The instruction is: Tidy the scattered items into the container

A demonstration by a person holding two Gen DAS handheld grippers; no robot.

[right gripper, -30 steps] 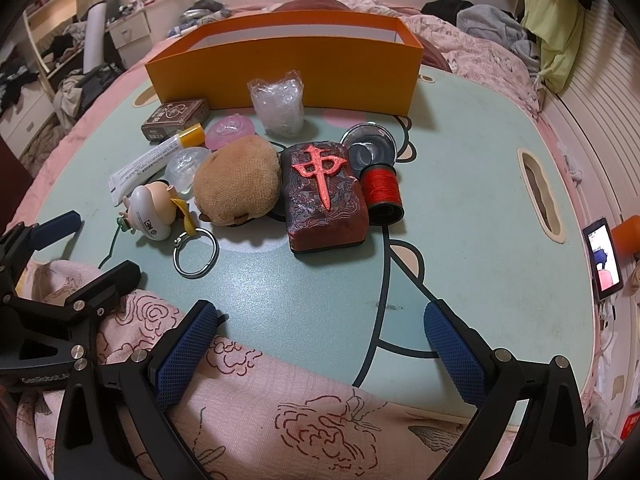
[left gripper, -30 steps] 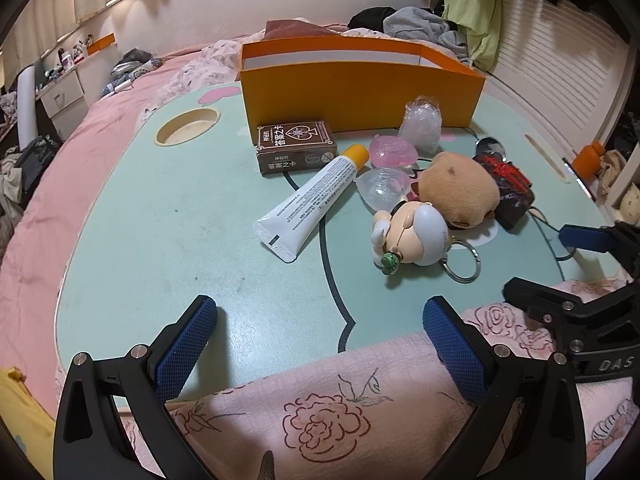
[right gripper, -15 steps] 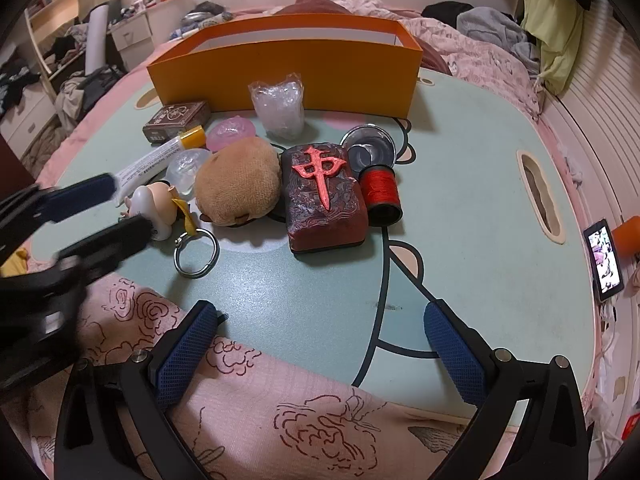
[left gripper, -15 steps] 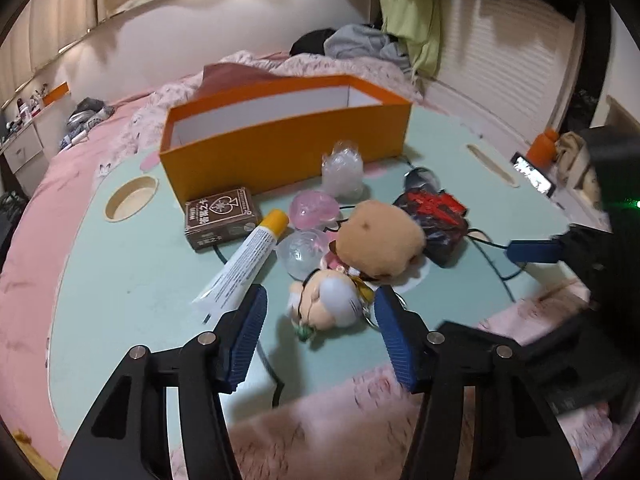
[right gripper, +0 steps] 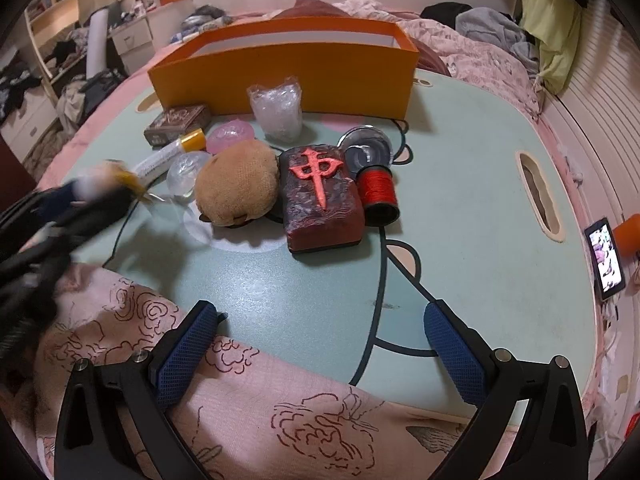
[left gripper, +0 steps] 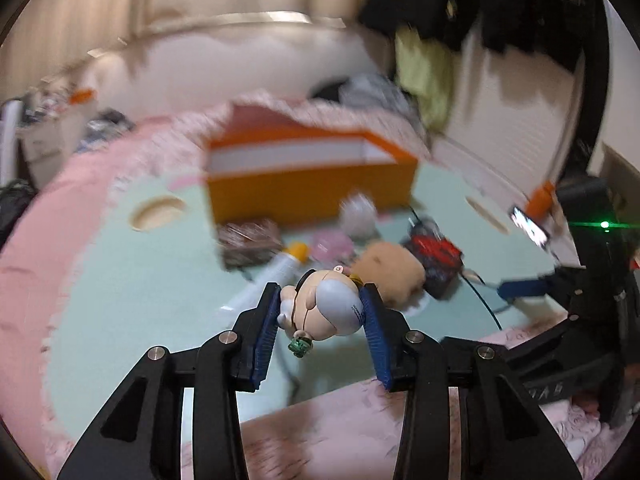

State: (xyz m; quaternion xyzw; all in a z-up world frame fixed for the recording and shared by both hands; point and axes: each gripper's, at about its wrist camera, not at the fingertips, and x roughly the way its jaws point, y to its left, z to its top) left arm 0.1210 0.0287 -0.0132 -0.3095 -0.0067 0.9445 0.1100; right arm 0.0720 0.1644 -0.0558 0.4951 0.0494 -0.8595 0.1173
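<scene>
red raised character 中 on dark red block [right gripper: 323,196] (mahjong-tile shaped)

A cluttered bedroom under warm indoor light: a low mint-green table [right gripper: 472,184] with a cartoon outline and cut-out handle slots rests on a bed covered by a pink floral quilt [right gripper: 280,412]. Rumpled bedding and a pile of clothes [right gripper: 492,28] lie behind it, with a yellow-green garment [right gripper: 548,28] hanging at the right beside a white slatted wall panel [right gripper: 600,92]. At the left stand white drawers [right gripper: 132,42] and open shelves [right gripper: 44,24] crowded with small items, more clothing heaped on the floor below. Pale curtains [left gripper: 100,12] hang above a cream wall [left gripper: 240,60]. A lit phone [right gripper: 606,260] leans at the table's right edge.
</scene>
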